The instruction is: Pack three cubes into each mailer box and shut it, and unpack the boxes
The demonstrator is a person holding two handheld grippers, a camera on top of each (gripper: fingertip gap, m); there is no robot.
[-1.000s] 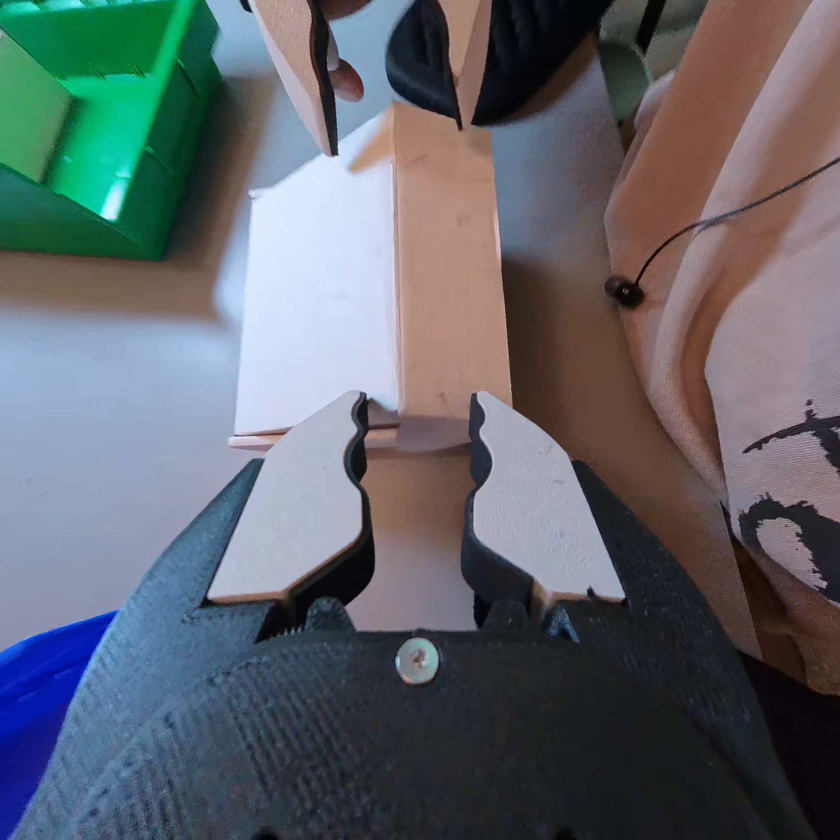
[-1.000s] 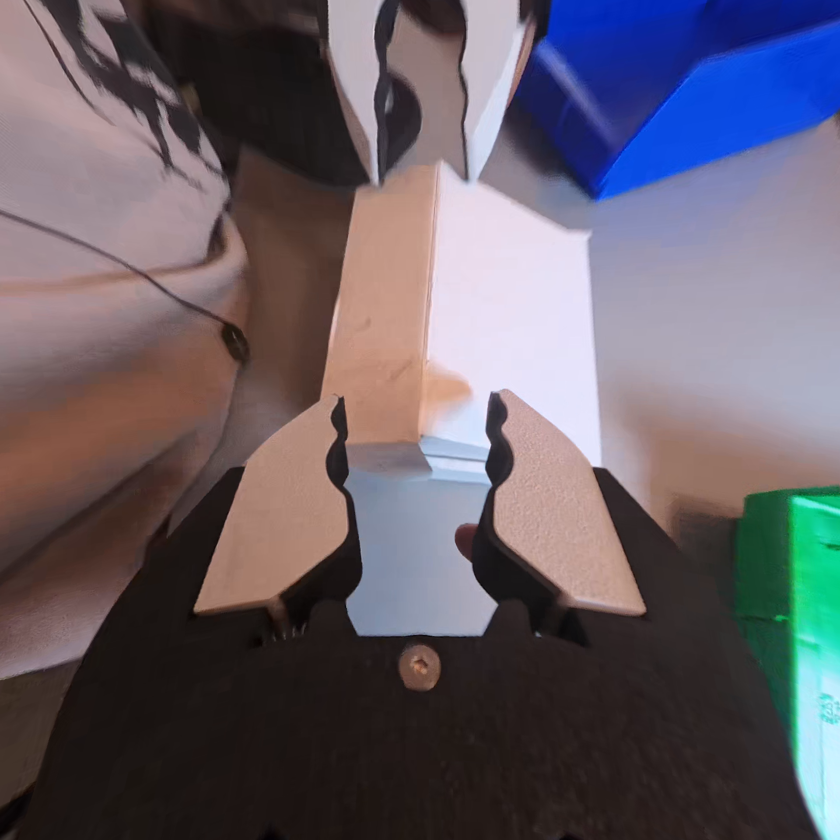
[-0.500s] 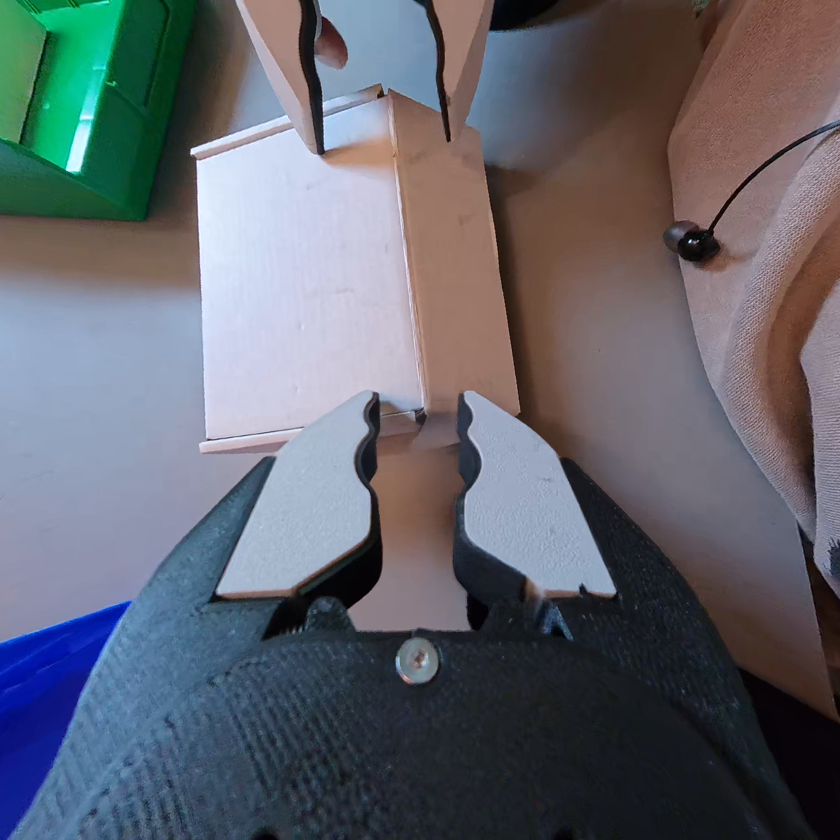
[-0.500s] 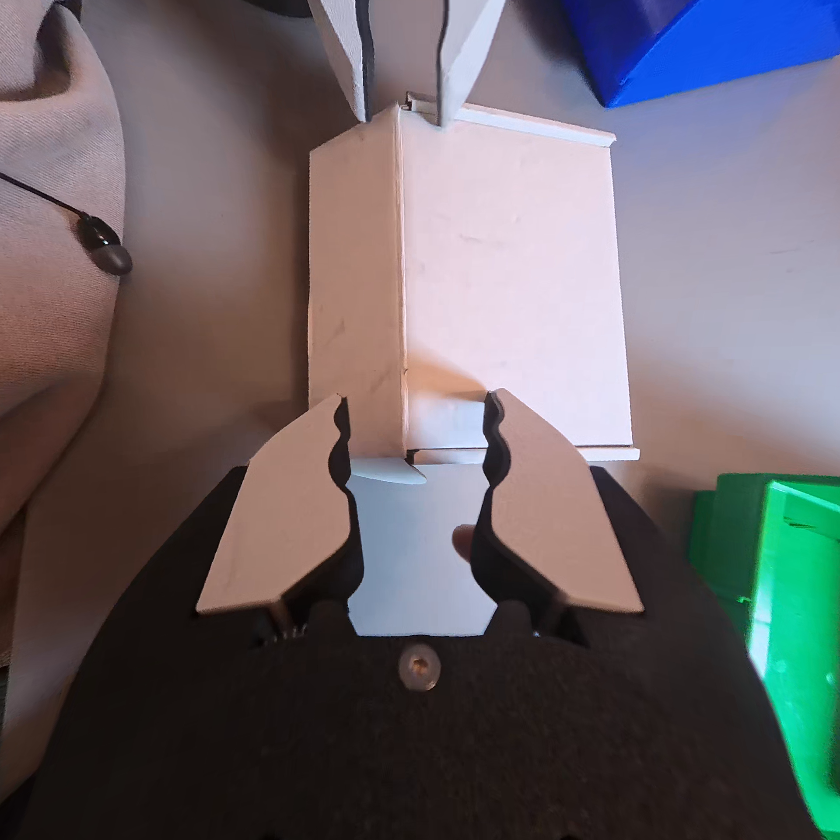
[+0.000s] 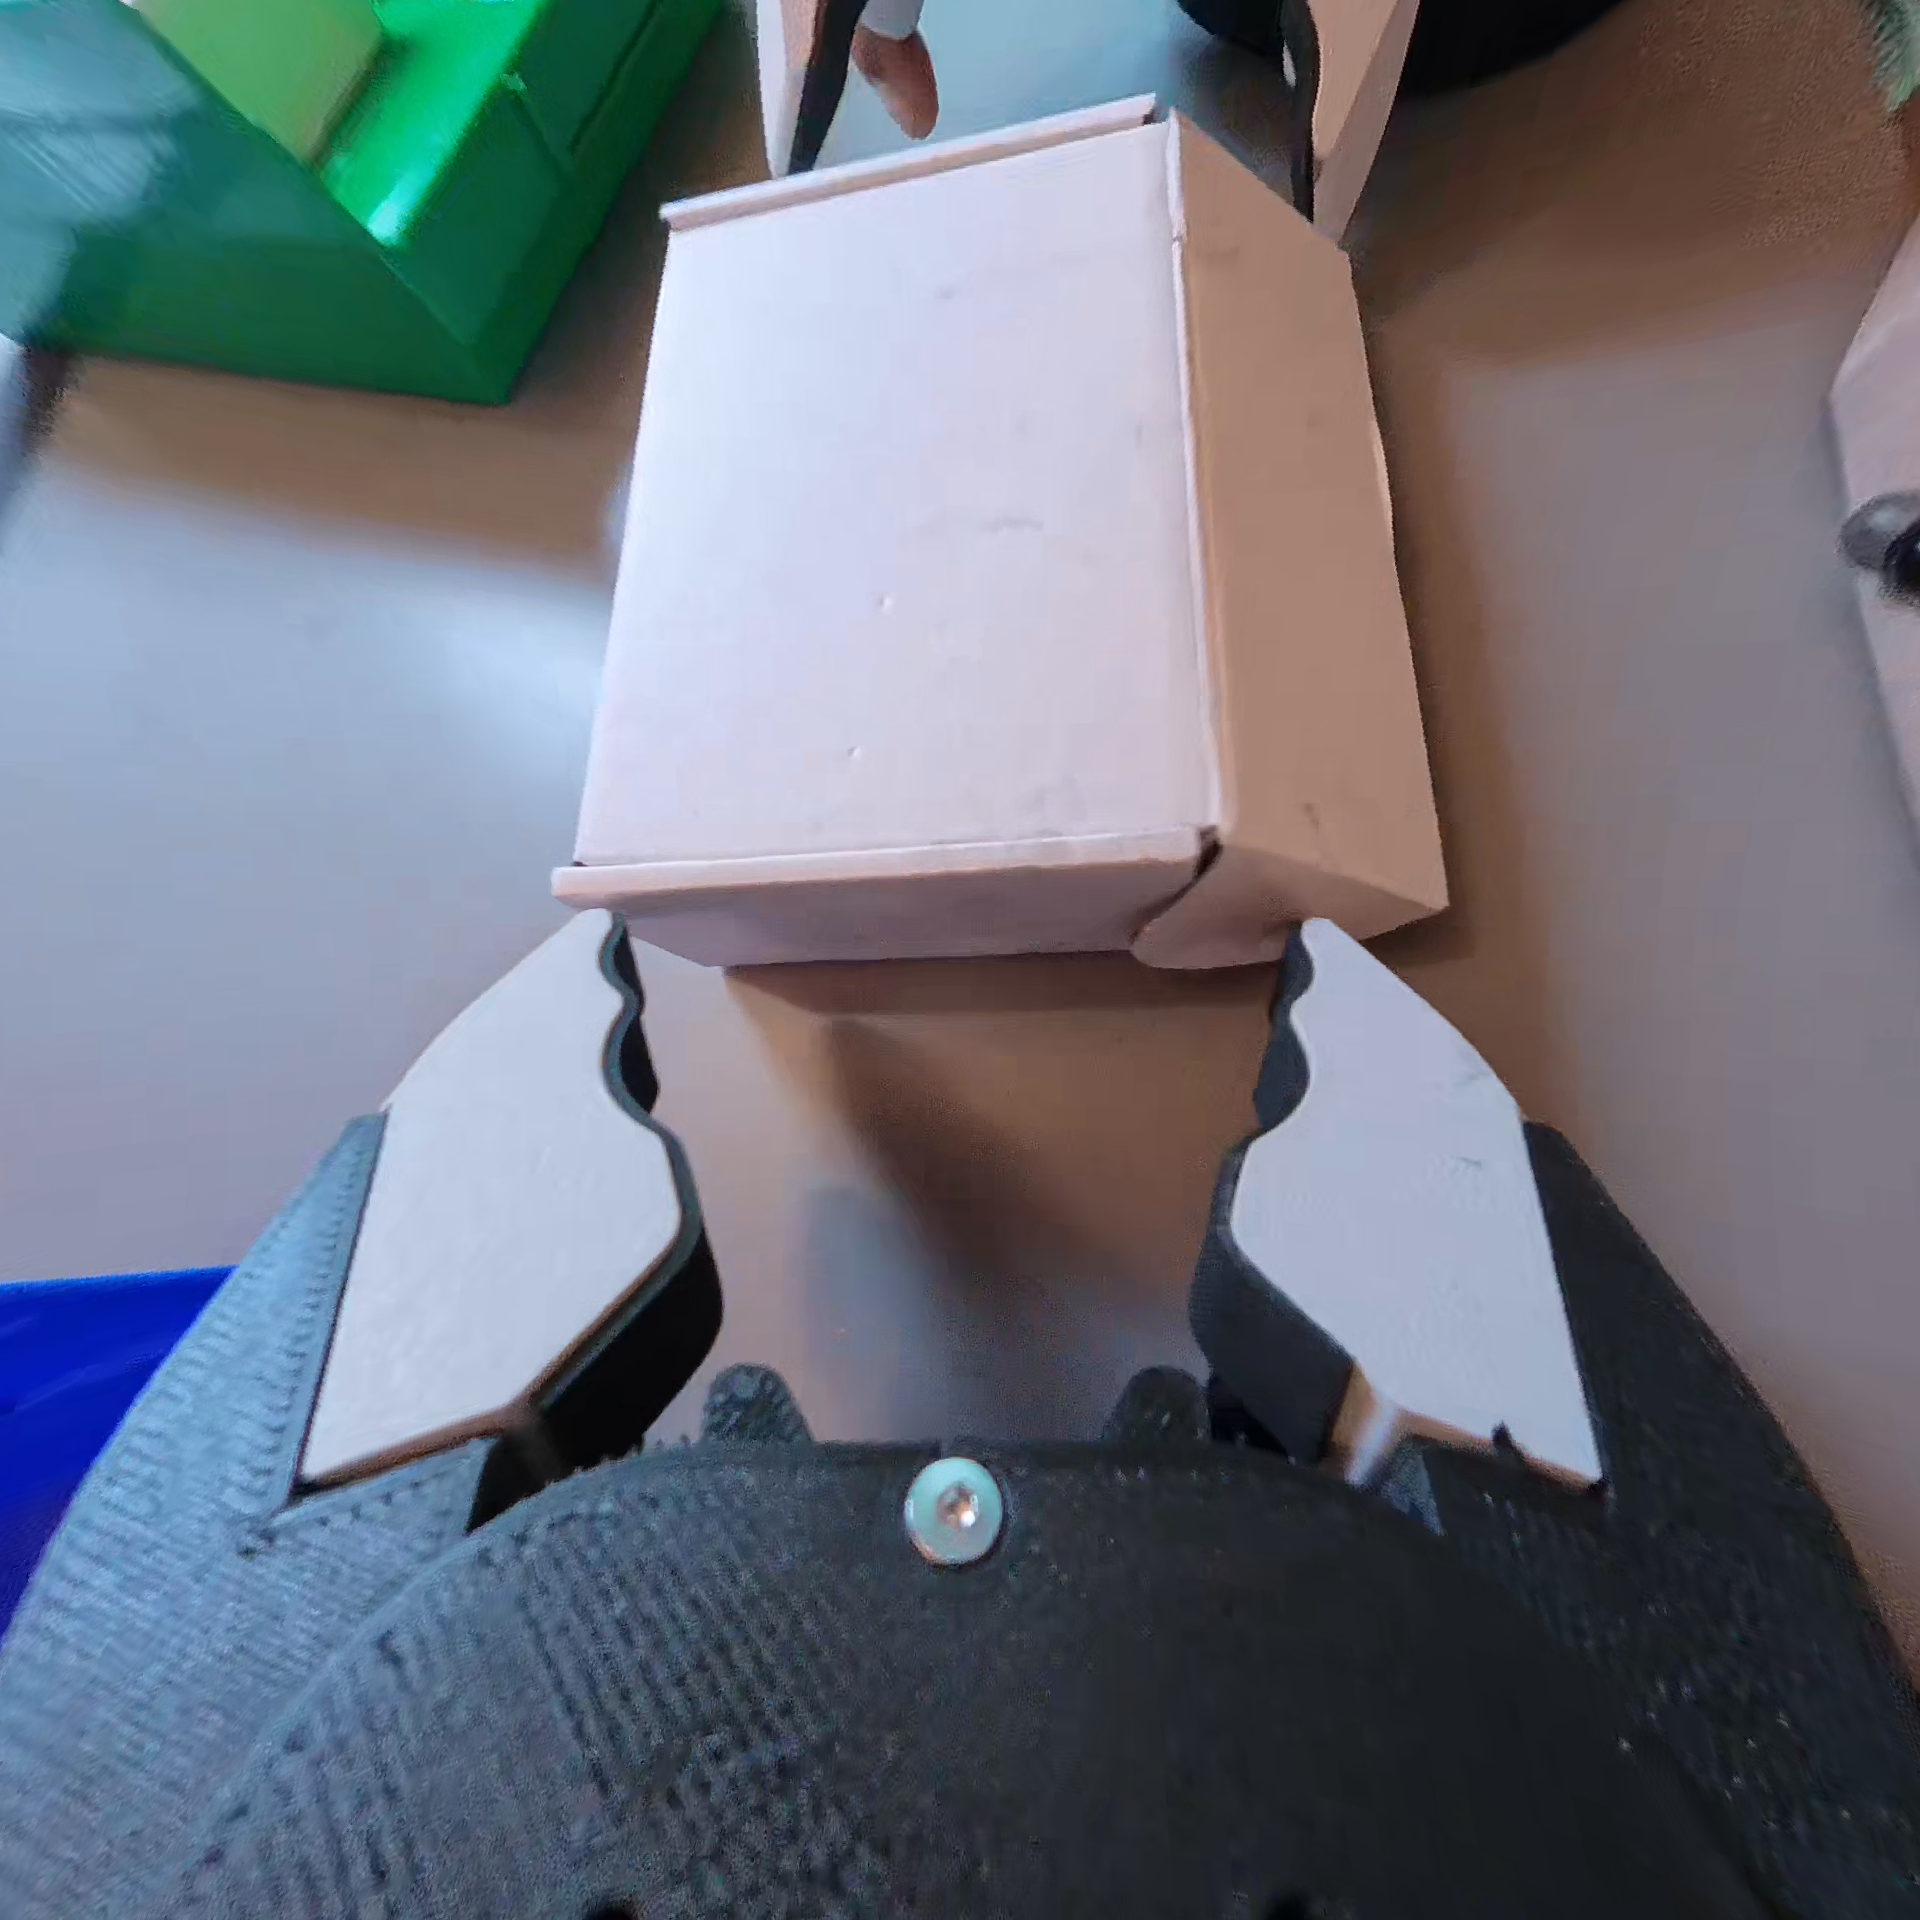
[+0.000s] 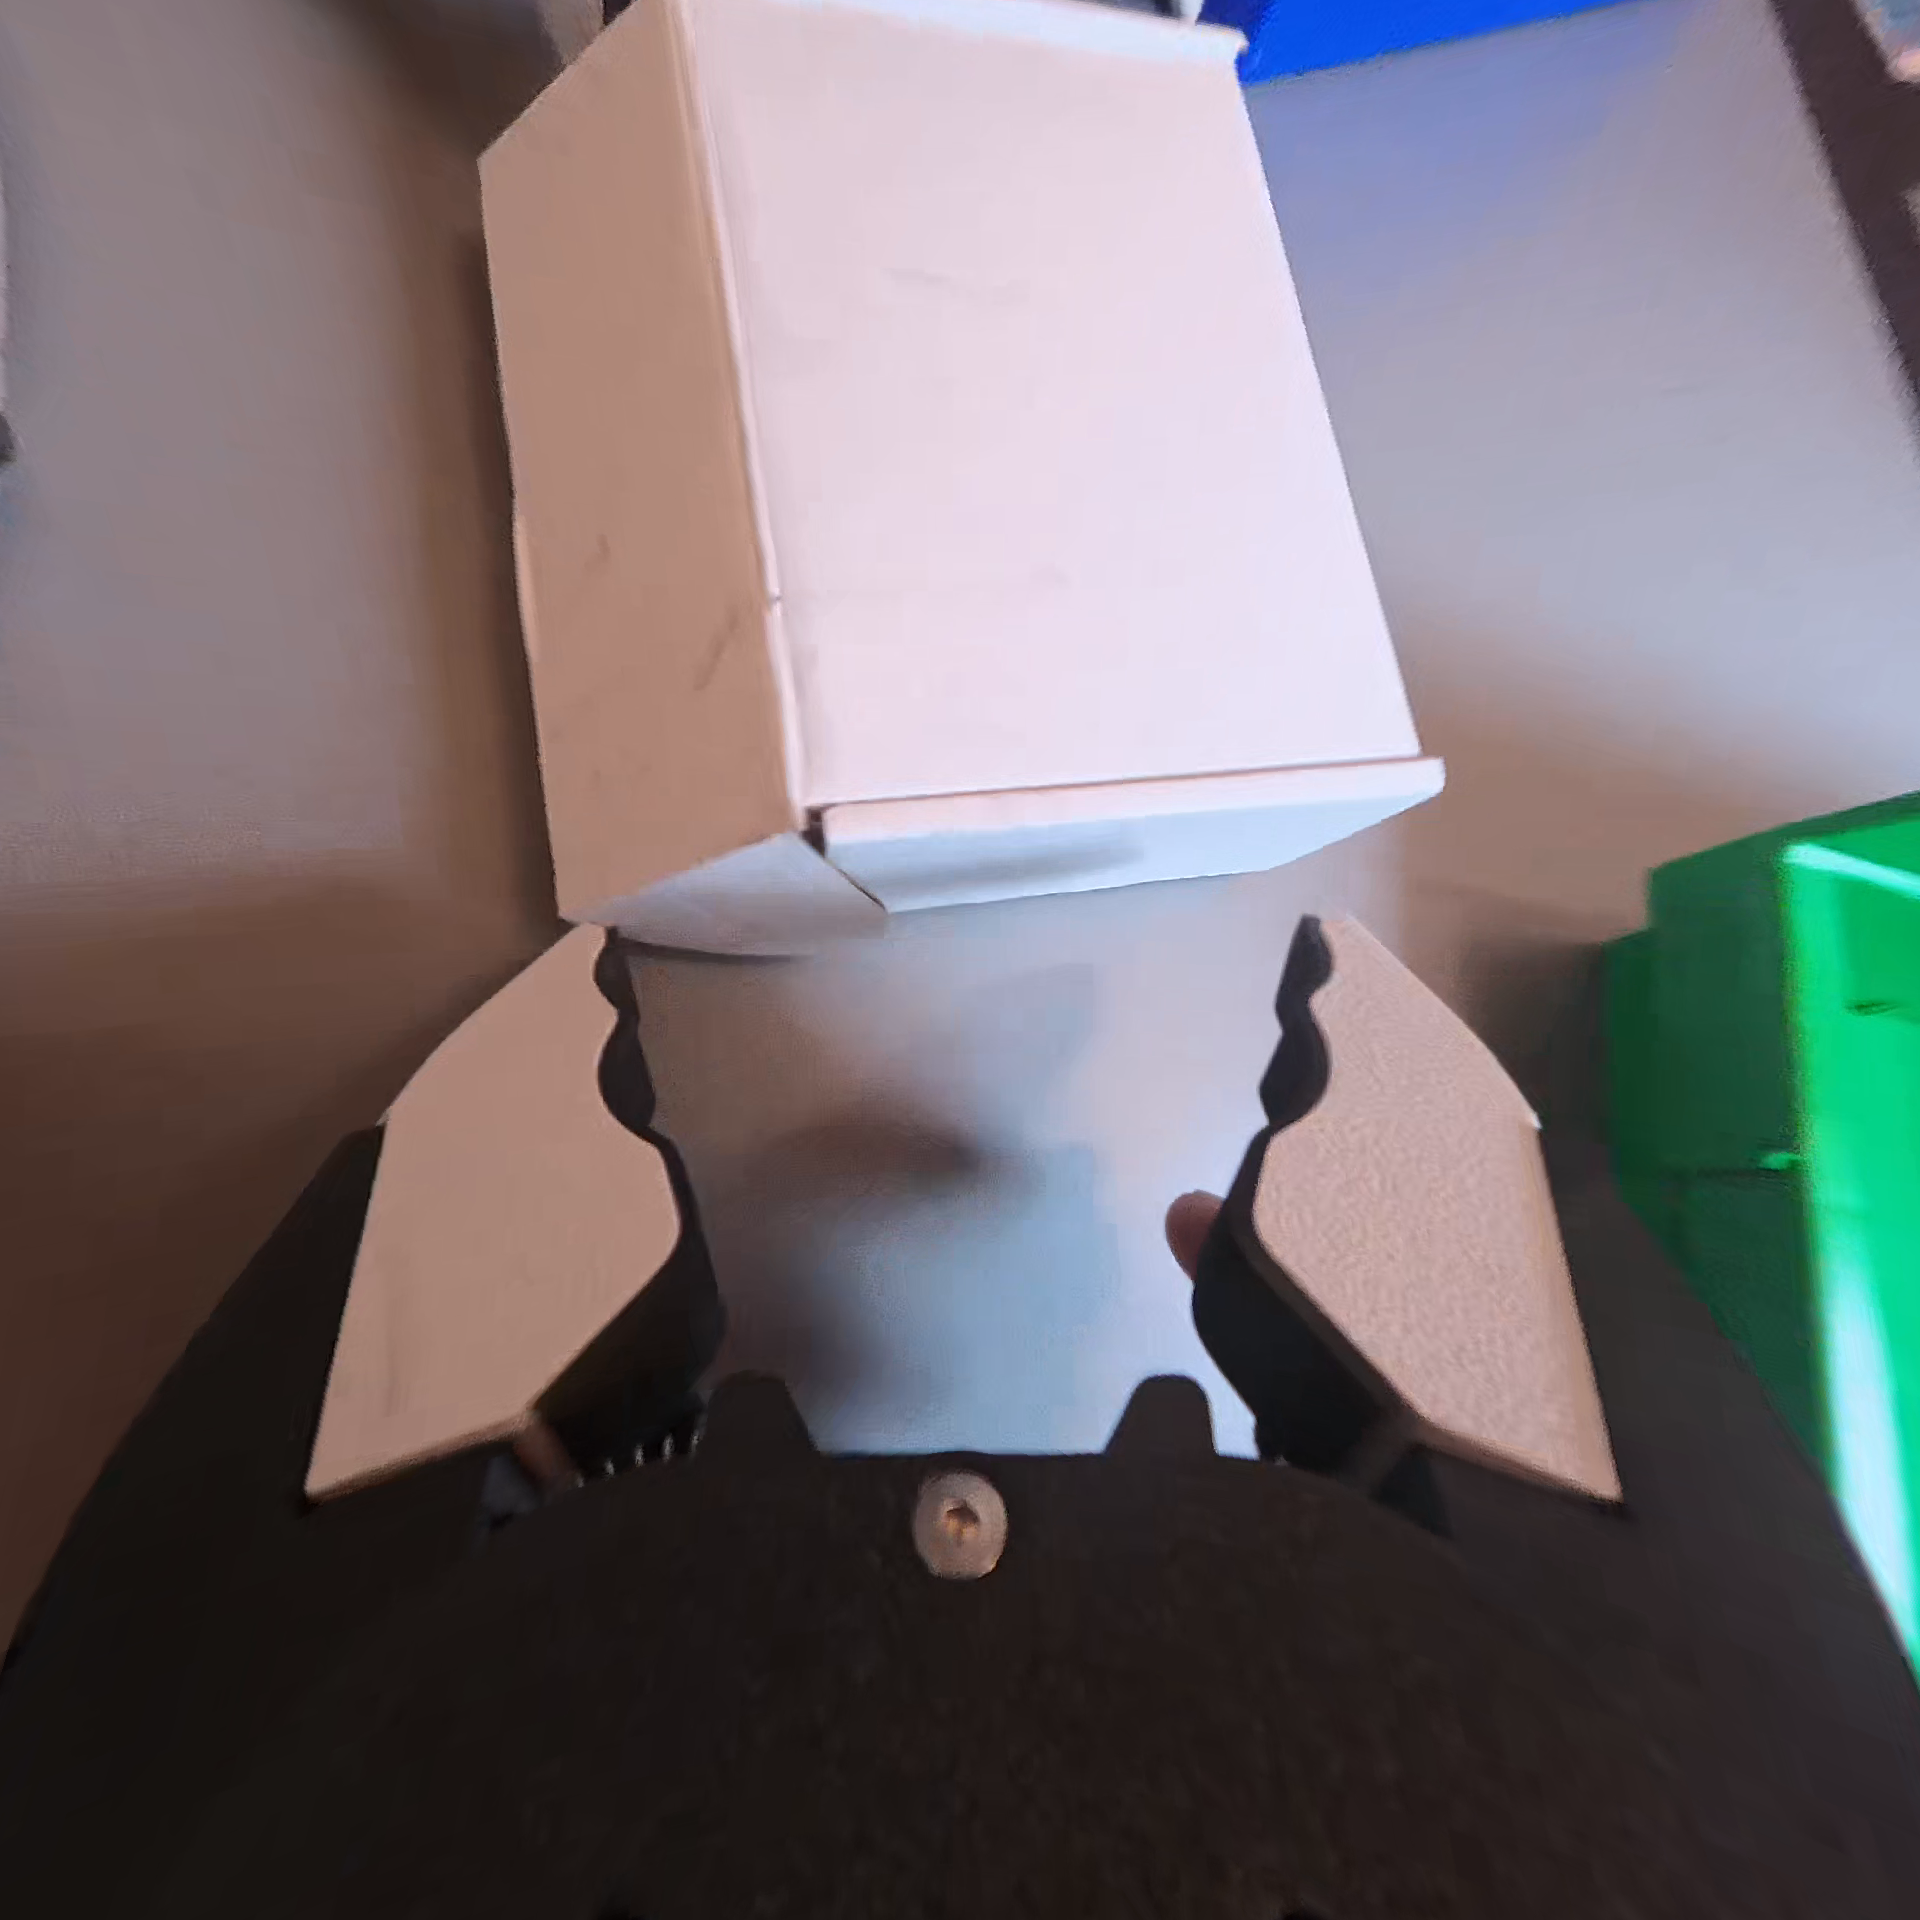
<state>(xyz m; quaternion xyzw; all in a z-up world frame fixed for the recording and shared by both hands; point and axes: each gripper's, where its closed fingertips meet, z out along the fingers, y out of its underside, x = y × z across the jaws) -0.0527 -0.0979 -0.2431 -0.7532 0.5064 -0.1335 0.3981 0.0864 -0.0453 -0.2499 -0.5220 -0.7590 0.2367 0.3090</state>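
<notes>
A white cardboard mailer box (image 5: 914, 540) lies shut on the table, its lid down and front flap folded over. It also shows in the right wrist view (image 6: 1018, 447). My left gripper (image 5: 956, 945) is open wide, its fingertips just short of one end of the box. My right gripper (image 6: 961, 940) is open wide at the opposite end; its fingers (image 5: 1351, 94) show at the top of the left wrist view. Neither gripper holds anything. No cubes are in view.
A green bin (image 5: 343, 187) stands beside the box, also seen in the right wrist view (image 6: 1808, 1122). A blue bin (image 5: 83, 1382) sits at the other side, its corner also showing in the right wrist view (image 6: 1382, 31). A person's beige sleeve (image 5: 1881, 436) is at the table edge. The gap from one gripper's tips to the other's is roughly 15 cm.
Both grippers have opened wide and let go of the box's front flap edge. The box now rests shut and flat on the table, and both views look down on it more squarely.
</notes>
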